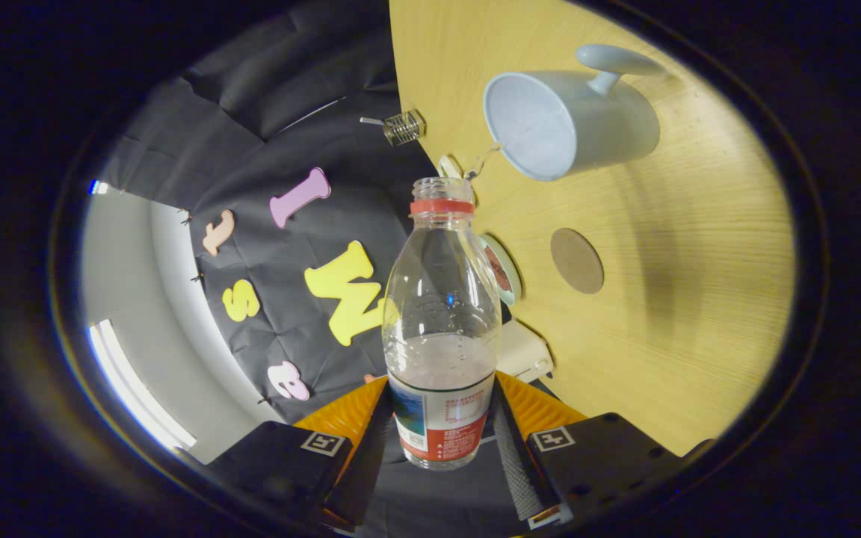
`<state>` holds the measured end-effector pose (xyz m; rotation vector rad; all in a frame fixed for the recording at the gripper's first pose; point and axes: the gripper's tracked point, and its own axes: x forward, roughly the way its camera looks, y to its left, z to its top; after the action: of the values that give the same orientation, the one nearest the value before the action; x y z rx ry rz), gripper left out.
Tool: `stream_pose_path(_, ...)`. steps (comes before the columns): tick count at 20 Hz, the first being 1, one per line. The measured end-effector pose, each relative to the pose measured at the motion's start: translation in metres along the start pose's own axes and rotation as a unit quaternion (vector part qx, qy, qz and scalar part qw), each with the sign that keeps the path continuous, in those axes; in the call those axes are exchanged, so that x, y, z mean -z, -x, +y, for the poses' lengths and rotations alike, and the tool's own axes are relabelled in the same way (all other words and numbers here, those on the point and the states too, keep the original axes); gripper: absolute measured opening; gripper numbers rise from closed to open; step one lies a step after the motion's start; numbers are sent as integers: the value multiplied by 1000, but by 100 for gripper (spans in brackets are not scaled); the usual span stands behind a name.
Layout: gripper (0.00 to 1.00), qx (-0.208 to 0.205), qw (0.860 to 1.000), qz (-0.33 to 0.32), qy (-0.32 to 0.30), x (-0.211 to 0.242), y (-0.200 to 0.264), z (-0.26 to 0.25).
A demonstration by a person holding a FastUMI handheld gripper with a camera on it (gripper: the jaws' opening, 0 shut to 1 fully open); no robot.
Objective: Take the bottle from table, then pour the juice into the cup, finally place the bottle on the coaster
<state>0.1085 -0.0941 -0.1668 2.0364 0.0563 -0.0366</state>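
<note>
My gripper [442, 430] is shut on a clear plastic bottle [442, 299] by its labelled lower body. The bottle has a red neck ring and no cap on its mouth. Clear liquid fills its lower part, up to just above the fingers. The whole view is rolled, so the wooden table [684, 314] stands to the right of the bottle. A pale blue cup [569, 123] with a handle stands on the table beyond the bottle's mouth, its opening facing me. A thin clear trickle seems to run from the mouth to the cup's rim. A round brown coaster [576, 260] lies nearer, beside the bottle's shoulder.
A small wire-cage object [404, 127] sits at the table's edge near the cup. A round dish-like thing [504, 270] and a white block [526, 351] lie partly hidden behind the bottle. Left of the table edge hangs the black cloth wall [281, 134].
</note>
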Motion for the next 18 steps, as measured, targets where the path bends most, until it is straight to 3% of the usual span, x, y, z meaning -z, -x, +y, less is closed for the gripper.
stream_pose_path(11,75,-13,998,-3,-66,2,-3,13)
stream_pose_path(18,75,-42,993,-21,-110,-5,-5,34)
